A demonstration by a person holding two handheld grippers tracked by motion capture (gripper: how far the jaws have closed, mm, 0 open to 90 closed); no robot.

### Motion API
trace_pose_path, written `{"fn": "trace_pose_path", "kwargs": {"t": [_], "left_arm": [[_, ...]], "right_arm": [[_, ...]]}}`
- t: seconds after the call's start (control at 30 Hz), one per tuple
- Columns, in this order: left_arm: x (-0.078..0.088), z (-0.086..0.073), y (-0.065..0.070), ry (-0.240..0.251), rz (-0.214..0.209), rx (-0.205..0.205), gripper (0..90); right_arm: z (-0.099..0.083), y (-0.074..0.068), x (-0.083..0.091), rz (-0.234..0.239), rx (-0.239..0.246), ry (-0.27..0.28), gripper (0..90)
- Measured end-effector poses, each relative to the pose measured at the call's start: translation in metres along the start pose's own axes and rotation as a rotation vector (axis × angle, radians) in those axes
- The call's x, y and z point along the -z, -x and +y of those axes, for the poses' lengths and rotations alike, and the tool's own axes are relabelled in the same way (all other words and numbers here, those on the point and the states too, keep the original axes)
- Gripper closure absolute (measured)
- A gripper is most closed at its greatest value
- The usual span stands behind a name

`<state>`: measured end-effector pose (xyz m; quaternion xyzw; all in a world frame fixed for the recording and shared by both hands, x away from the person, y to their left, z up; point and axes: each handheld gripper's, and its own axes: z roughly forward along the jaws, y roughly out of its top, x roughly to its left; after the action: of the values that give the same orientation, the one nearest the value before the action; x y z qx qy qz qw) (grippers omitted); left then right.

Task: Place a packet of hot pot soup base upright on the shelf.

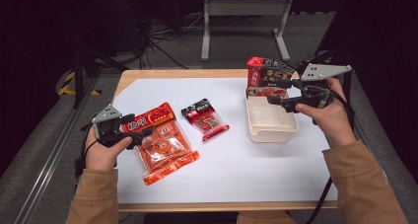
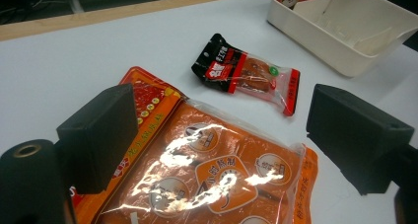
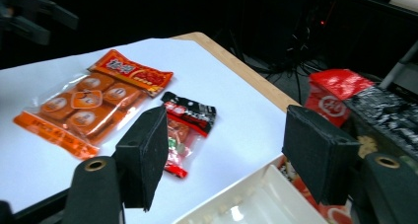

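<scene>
A large orange snack packet lies flat at the left of the white table top. My left gripper stands open over its upper left corner; in the left gripper view the packet lies below and between the two spread jaws, which hold nothing. A small black-and-red packet lies in the middle. At the right sits a cream tray. My right gripper hovers open above the tray's far end, its jaws pointing left and holding nothing.
A red-and-black bag stands upright just behind the tray, and a red pack lies in the tray's far end. The white sheet leaves a wooden table edge bare at the back. Dark floor, cables and a metal stand lie beyond.
</scene>
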<state>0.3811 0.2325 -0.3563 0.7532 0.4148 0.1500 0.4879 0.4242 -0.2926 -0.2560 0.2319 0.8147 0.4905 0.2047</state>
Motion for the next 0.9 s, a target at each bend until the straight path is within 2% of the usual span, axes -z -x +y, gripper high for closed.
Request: {"fn": "trace_pose_path", "kwargs": {"t": [0.03, 0.07, 0.1, 0.2, 0.4, 0.47, 0.6, 0.7, 0.9], "left_arm": [[0.000, 0.000, 0.000, 0.000, 0.000, 0.000, 13.3], [0.000, 0.000, -0.001, 0.005, 0.005, 0.003, 13.5], [0.000, -0.001, -0.002, 0.008, 0.007, 0.003, 13.5], [0.000, -0.001, -0.003, 0.023, 0.008, 0.011, 13.7], [-0.001, -0.002, -0.005, 0.009, 0.039, -0.002, 13.8], [-0.003, -0.003, -0.006, 0.022, 0.033, 0.016, 14.2], [-0.004, -0.003, -0.007, 0.029, 0.037, 0.020, 14.2], [-0.001, -0.004, -0.011, 0.036, 0.055, 0.027, 14.1], [-0.006, -0.014, -0.026, 0.065, 0.119, 0.062, 13.7]], "right_arm": [[0.000, 0.000, 0.000, 0.000, 0.000, 0.000, 34.3], [-0.006, -0.009, 0.001, 0.011, -0.010, 0.011, 34.1], [-0.006, -0.009, 0.001, 0.011, -0.010, 0.011, 34.1], [-0.020, -0.022, -0.002, 0.032, -0.019, 0.022, 34.0], [-0.033, -0.039, -0.007, 0.031, -0.011, 0.022, 33.8], [-0.035, -0.044, -0.010, 0.032, -0.005, 0.024, 33.8], [-0.037, -0.049, -0.015, 0.047, 0.008, 0.012, 33.2], [-0.039, -0.051, -0.018, 0.054, 0.008, 0.014, 32.8], [-0.042, -0.052, -0.022, 0.058, 0.005, 0.011, 32.2]]}}
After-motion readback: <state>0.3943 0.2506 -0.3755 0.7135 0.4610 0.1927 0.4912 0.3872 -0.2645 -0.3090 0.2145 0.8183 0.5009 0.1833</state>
